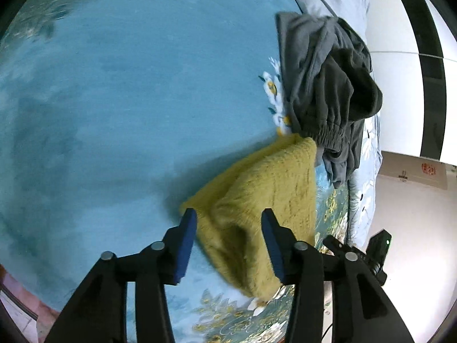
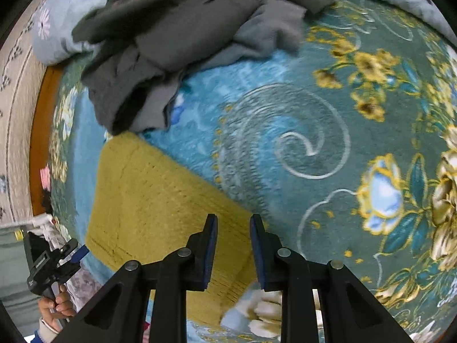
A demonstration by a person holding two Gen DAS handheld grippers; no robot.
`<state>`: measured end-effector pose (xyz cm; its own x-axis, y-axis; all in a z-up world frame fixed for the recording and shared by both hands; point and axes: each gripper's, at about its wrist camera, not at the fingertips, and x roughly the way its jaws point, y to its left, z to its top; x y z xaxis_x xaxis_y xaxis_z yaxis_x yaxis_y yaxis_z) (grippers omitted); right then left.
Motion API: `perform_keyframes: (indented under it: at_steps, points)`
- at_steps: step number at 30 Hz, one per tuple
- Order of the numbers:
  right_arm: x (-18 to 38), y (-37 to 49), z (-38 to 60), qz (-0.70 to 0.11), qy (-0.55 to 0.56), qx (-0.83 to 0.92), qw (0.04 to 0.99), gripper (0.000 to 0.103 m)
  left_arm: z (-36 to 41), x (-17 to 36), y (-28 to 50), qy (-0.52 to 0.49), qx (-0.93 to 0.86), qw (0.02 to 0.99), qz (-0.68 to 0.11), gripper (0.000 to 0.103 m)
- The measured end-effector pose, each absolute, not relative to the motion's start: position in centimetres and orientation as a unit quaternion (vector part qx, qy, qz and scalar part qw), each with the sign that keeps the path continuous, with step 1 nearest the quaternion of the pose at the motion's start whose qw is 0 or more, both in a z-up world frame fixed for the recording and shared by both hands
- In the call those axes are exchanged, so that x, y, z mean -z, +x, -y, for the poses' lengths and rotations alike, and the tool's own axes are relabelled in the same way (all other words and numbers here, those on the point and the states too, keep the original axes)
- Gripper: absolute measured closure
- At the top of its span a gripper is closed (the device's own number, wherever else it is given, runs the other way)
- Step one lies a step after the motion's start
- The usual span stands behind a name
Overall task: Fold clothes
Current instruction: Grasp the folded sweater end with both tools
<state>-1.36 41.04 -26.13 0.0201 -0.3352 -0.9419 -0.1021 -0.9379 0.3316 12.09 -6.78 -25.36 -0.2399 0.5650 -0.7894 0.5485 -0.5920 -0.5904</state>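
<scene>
One grey clothes heap [image 2: 177, 37] touches the folded yellow sweater [image 2: 148, 200].

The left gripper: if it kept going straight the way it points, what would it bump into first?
Most likely the yellow sweater. The left gripper hangs open right above its folded corner, nothing between the fingers. How far it is above the sweater is unclear.

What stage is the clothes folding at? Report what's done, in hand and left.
Done: the fuzzy mustard-yellow knitted sweater lies folded into a flat packet on the teal floral blanket.
In hand: nothing. The left gripper stands with its jaws open above the sweater; the right gripper has its jaws narrowly apart, gripping nothing.
Left: the crumpled pile of dark grey garments beside the sweater is still unfolded.
</scene>
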Motion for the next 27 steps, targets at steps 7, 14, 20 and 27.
perform_keyframes:
  at_steps: [7,14,20,27]
  points:
    - [26.1,4.1,-42.1,0.231,0.677,0.695,0.075,0.067,4.9,27.5,8.7,-0.634,-0.629,0.001,0.45,0.052]
    - [29.4,11.7,-43.5,0.313,0.673,0.669,0.047,0.066,3.6,27.0,8.2,-0.633,-0.639,0.058,0.432,0.082]
    - [30.5,15.1,-43.8,0.406,0.634,0.658,0.026,0.063,4.3,29.2,9.9,-0.679,-0.641,0.02,0.357,0.082]
    - [31.4,15.6,-43.2,0.458,0.604,0.652,0.011,0.052,3.1,29.8,8.4,-0.696,-0.657,0.023,0.29,0.078]
